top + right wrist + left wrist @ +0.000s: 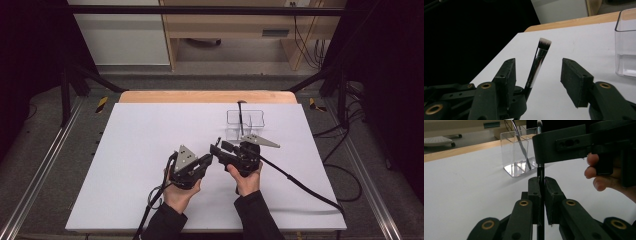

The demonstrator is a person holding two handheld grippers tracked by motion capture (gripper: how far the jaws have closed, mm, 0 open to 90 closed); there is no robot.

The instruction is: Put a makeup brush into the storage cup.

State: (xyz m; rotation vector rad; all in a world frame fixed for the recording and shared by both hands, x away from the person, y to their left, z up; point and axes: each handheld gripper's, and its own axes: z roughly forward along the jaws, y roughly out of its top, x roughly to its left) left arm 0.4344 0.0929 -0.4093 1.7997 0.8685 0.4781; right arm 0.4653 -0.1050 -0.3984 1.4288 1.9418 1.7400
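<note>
A makeup brush [537, 65] with a chrome ferrule and white-tipped bristles stands tilted upward. My left gripper [541, 182] is shut on its thin black handle [540, 172]. In the high view the left gripper [207, 159] and right gripper [216, 148] meet tip to tip near the middle of the white mat. My right gripper [540, 75] is open, with the brush between its pads. The brush is close to the left pad and well apart from the right one. Just beyond, a clear divided container [245, 124] holds another dark brush [241, 117].
A white mat [150, 130] covers the wooden table [200, 96]. The clear container [625, 50] stands at the right of the right gripper view, and in the left gripper view the container [520, 152] stands behind the jaws. Black cables trail off the table's near edge.
</note>
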